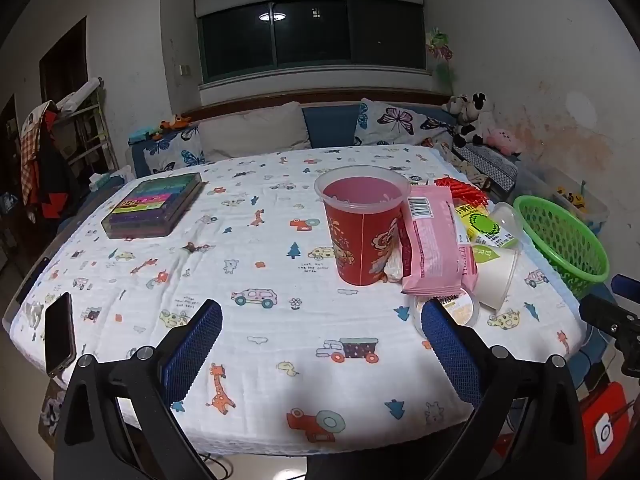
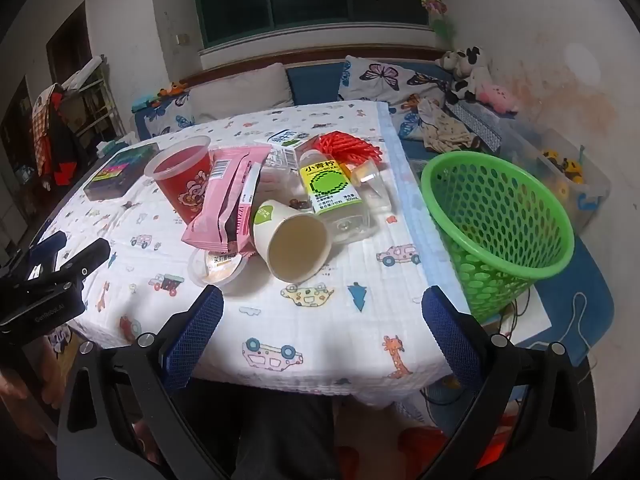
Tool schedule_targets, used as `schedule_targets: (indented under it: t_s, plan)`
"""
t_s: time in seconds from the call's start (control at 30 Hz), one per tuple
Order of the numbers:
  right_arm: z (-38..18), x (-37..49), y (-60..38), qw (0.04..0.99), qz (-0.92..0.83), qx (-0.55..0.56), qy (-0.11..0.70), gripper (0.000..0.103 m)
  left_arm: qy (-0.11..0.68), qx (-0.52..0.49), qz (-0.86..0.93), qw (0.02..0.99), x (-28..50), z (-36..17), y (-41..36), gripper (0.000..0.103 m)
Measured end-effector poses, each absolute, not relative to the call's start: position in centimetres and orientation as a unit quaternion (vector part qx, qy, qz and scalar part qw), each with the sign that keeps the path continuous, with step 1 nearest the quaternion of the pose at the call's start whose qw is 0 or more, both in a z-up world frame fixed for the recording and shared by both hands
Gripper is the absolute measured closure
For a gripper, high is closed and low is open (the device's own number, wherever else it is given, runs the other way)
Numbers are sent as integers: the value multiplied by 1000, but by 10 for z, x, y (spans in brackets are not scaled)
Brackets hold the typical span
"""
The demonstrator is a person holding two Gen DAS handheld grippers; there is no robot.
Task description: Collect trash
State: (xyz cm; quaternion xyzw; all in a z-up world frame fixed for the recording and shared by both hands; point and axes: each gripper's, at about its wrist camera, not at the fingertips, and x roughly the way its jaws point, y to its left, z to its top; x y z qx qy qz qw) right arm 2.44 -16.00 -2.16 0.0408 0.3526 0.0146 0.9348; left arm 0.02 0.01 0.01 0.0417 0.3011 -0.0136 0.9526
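Left gripper (image 1: 322, 322) and right gripper (image 2: 322, 308) both spread wide, empty, above table; trash pile: red cup (image 2: 182, 178), paper cup (image 2: 294, 240), bottle (image 2: 332, 192); green basket (image 2: 496, 224) just beside table edge

Trash pile on patterned tablecloth (image 2: 320, 328), green basket (image 2: 500, 216) beside.
Red cup (image 2: 180, 184), pink wrappers (image 2: 228, 204), tipped paper cup (image 2: 292, 240), bottle (image 2: 332, 188).

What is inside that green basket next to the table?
Nothing that shows: through the green basket rim only its perforated inner wall appears, no trash. Its very bottom is hidden from both cameras, so something small could lie there.
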Motion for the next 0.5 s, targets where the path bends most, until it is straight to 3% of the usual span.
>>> schedule_targets:
  t_s: [0.5]
  plan:
    - [-23,22,-164,936,10,39,350,4,298,39,-14,954,0,0,0,6]
